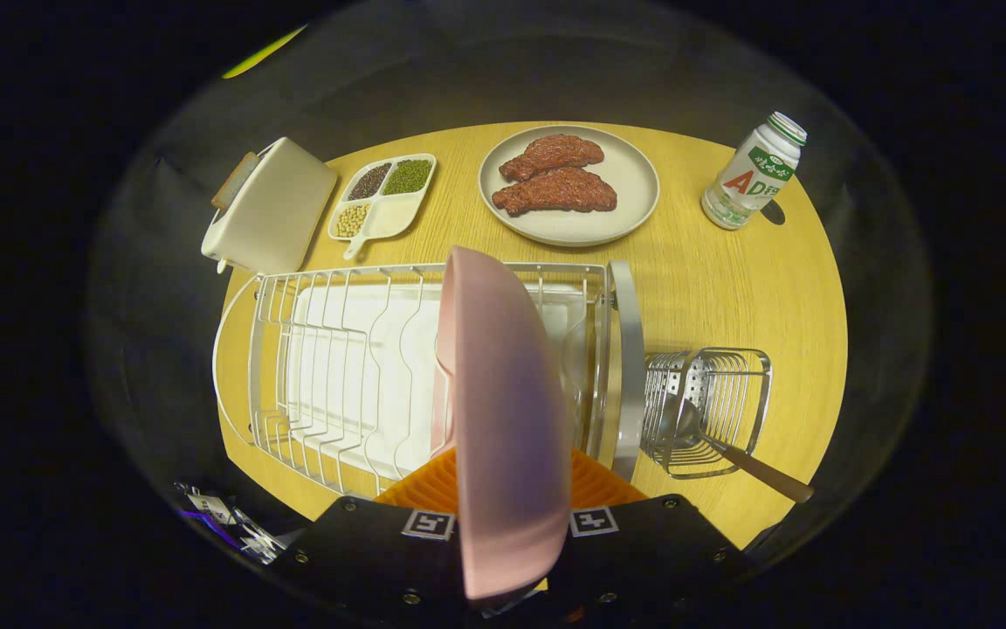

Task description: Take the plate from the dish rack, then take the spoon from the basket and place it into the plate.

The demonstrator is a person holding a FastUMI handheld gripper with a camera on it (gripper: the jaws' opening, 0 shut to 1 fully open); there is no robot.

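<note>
ITEM 1, pink plate: held on edge between the gripper fingers, jaws clamped on its near rim, one finger each side. It stands upright and edge-on over the dish rack; whether its far rim rests in the wire slots or is lifted free, can't tell. Handling, by the look of it: stiff, smooth matte finish, prob. plastic or melamine, so light-to-moderate wt but slick at the rim; a thin-edge pinch leaves it free to pivot, so keep the squeeze firm and tilt slowly when laying it flat. If ceramic, chip risk against the wires. ITEM 2, spoon: metal bowl down in the wire basket hung on the rack's right end, brown handle sticking out toward the gripper side. Rigid, light, narrow; best hold approx. mid-handle where it clears the basket wires, and the slim round shaft may roll in the jaws. STATUS: plate step underway, spoon untouched. OTHER ON TABLE, beyond the rack: toaster w/ bread, divided dish of beans, grey plate w/ two meat pieces, drink bottle. Free space to set the plate down looks best on the right, ahead of the basket.
</note>
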